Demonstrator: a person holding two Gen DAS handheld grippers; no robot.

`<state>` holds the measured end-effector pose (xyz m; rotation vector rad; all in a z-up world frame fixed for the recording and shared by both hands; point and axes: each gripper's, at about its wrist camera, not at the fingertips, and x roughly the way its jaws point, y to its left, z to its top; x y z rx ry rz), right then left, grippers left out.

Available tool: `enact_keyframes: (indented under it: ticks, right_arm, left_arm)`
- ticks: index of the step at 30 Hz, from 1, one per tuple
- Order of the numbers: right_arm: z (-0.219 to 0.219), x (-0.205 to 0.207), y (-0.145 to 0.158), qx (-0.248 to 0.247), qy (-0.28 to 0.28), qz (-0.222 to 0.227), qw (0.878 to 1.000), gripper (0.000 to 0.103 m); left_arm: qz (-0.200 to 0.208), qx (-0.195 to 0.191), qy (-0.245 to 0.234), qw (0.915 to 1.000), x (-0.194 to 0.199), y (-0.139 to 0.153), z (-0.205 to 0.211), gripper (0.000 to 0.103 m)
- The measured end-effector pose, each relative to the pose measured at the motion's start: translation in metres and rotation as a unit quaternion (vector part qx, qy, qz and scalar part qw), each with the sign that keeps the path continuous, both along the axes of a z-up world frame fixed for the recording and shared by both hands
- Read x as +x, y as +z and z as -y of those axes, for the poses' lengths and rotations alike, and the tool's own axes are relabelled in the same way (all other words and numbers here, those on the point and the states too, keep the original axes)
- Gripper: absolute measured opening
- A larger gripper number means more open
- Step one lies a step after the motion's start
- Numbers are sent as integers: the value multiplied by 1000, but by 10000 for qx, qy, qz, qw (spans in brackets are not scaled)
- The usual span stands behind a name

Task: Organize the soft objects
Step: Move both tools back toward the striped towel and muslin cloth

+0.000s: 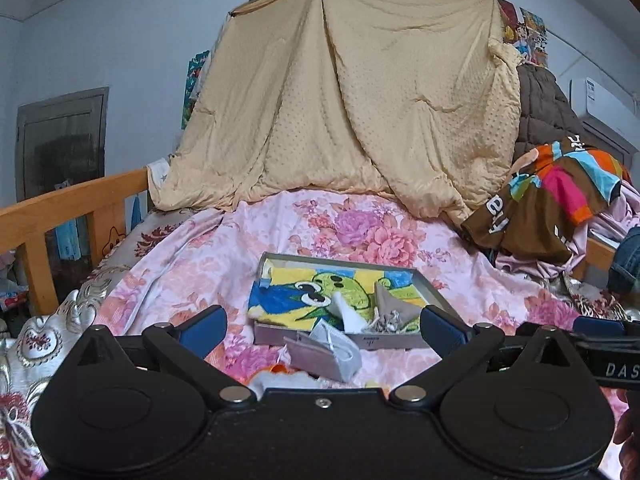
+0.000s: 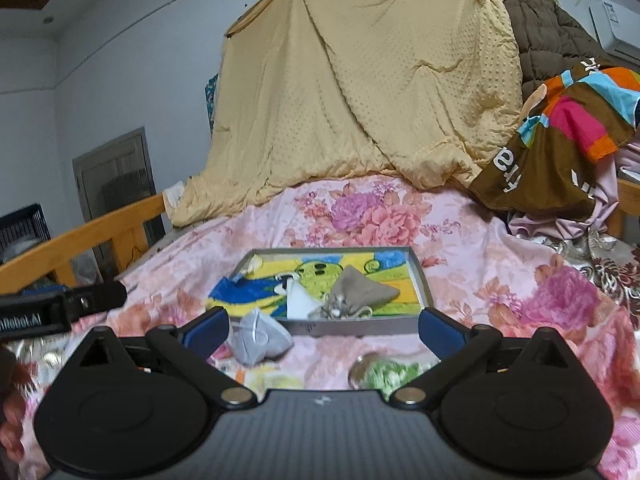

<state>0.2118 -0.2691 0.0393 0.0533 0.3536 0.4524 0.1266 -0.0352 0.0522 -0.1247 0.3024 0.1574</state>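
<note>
A grey metal tray (image 1: 360, 340) (image 2: 422, 280) lies on the pink floral bedspread. In it are a yellow, blue and green cartoon towel (image 1: 304, 288) (image 2: 320, 272), a taupe drawstring pouch (image 1: 394, 300) (image 2: 360, 290) and a white folded cloth (image 1: 348, 312) (image 2: 302, 304). A grey face mask (image 1: 332, 350) (image 2: 260, 338) lies against the tray's near left corner, on the bedspread. My left gripper (image 1: 322, 330) is open and empty, just short of the mask and tray. My right gripper (image 2: 324, 330) is open and empty, near the tray's front edge.
A tan quilt (image 1: 352, 100) hangs at the back. A brown multicoloured garment (image 1: 552, 196) and piled clothes lie at the right. A wooden bed rail (image 1: 60, 208) runs along the left. A green and white object (image 2: 388, 374) and a white and orange item (image 1: 280, 376) lie close by.
</note>
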Motion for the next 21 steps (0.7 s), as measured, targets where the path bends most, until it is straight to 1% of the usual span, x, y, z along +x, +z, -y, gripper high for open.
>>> enact_keyframes:
  ticks: [7, 11, 21]
  right_arm:
    - [0, -26, -11, -204, -2, -77, 9998, 103]
    - [2, -37, -18, -330, -69, -203, 9992, 103]
    - [8, -45, -27, -430, -138, -405, 9982, 103]
  left_arm:
    - [-188, -9, -56, 9998, -17, -16, -5, 102]
    - [-319, -7, -92, 9994, -24, -28, -8, 102]
    - [-567, 19, -274, 9980, -30, -45, -4, 102]
